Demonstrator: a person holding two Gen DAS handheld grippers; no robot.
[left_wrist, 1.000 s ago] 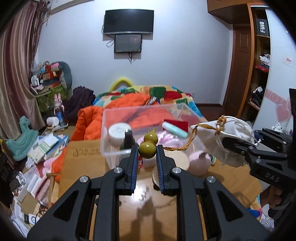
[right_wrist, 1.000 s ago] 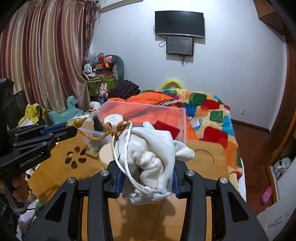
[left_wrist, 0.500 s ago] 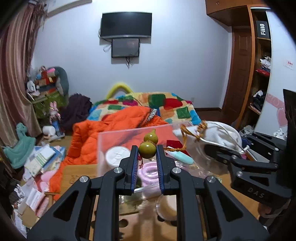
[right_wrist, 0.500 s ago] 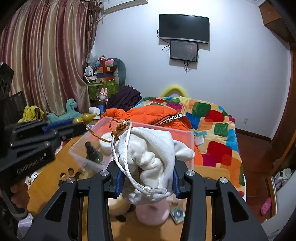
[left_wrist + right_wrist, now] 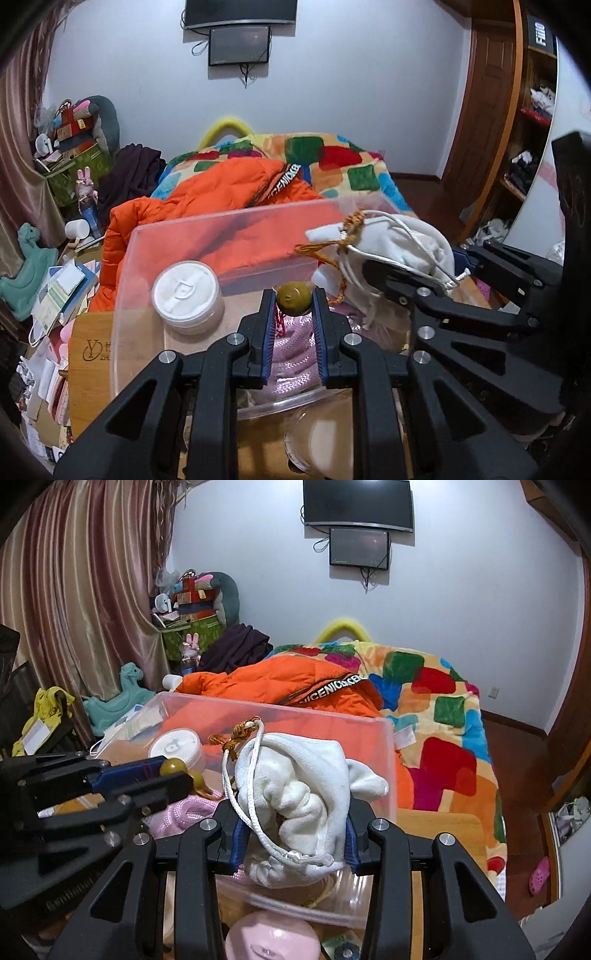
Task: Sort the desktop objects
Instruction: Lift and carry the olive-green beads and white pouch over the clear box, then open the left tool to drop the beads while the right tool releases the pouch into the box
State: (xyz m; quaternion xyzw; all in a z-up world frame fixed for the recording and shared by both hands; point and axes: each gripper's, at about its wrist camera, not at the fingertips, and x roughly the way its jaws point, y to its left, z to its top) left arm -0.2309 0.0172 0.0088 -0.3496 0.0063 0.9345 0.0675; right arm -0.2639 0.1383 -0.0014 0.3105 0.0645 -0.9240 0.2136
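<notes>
My left gripper [image 5: 294, 301] is shut on a small olive-brown gourd charm [image 5: 294, 297], held above the inside of a clear plastic bin [image 5: 125, 266]. An orange braided cord [image 5: 334, 251] runs from the gourd to a white drawstring pouch [image 5: 399, 240]. My right gripper [image 5: 293, 834] is shut on that white pouch [image 5: 295, 797], which hangs over the bin's [image 5: 388, 760] near right part. The left gripper [image 5: 177, 773] with the gourd [image 5: 173, 766] shows at the left of the right wrist view.
Inside the bin lie a white round jar [image 5: 186, 291] and a pink coiled cord [image 5: 293, 350]. On the wooden table [image 5: 88, 354] in front of the bin sit a pink round object [image 5: 271, 938] and a clear lid [image 5: 317, 439]. Behind is a bed with an orange jacket [image 5: 221, 184].
Both grippers have moved forward and slightly down, from in front of the bin to above its inside, still carrying the gourd and pouch. The bin now fills the lower view.
</notes>
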